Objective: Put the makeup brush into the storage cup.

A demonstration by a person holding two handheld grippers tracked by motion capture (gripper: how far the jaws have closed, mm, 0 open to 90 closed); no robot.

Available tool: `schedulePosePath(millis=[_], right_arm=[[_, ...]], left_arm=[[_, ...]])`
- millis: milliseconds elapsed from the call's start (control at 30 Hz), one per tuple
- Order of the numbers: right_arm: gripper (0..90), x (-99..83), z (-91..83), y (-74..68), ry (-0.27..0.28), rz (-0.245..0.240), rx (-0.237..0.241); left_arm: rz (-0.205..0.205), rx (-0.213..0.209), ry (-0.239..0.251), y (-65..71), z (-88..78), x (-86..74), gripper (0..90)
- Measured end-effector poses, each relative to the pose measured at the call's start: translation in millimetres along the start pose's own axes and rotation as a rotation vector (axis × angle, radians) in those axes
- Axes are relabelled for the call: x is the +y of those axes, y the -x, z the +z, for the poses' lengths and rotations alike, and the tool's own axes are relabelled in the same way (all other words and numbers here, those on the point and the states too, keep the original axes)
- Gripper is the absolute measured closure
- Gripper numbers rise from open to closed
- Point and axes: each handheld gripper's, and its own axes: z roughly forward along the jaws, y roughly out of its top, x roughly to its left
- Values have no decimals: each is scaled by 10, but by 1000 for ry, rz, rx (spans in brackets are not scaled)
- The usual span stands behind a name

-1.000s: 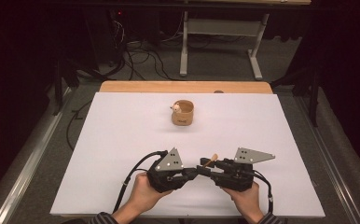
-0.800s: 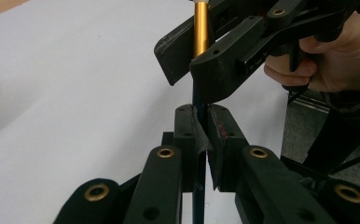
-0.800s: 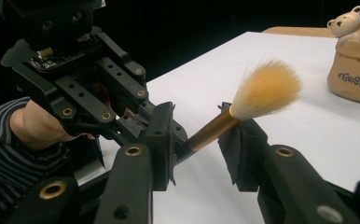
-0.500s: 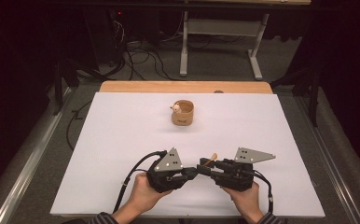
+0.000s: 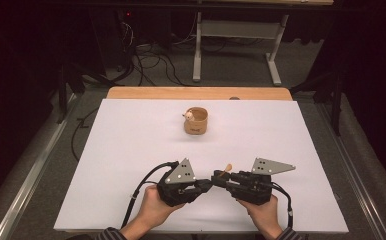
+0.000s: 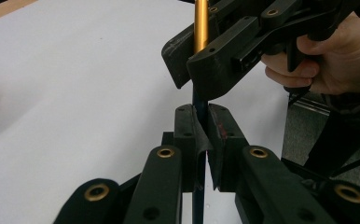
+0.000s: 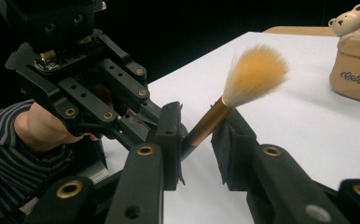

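Near the white table's (image 5: 131,150) front edge, the left gripper (image 5: 205,185) is clenched on the dark lower handle of a soft-bristled makeup brush with a gold metal ferrule (image 7: 243,88). The right gripper (image 7: 201,144) faces it; its jaws have just been closing around the ferrule, a gap showing on one side. Toward the far edge stands a tan pouch-shaped cup with a small bear figure (image 5: 195,121).

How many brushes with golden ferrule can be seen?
1. The soft tan-bristled brush with golden ferrule is near the table's front edge, its dark handle clamped in the left gripper, between the right gripper jaws.
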Motion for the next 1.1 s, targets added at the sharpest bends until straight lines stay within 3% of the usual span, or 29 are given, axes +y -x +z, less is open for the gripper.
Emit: schedulePosePath(millis=[367,433,667,933,1067,1100], right_arm=[[818,0,0,-2,4,5,21],[850,-1,1,-18,14,-2,24],[860,19,-24,-65,38,-28,22],[860,23,-21,-67,25,-32,20],[860,33,-33,-70,24,-34,17],[860,33,-33,-70,24,-34,17]], left_arm=[[0,-6,0,9,11,-3,831],[4,-14,0,9,12,-3,896],[9,-15,-2,14,7,-6,879],[3,-16,0,3,-19,-8,741],[-8,-2,2,-10,-40,-13,604],[-9,4,2,-12,-45,-13,604]])
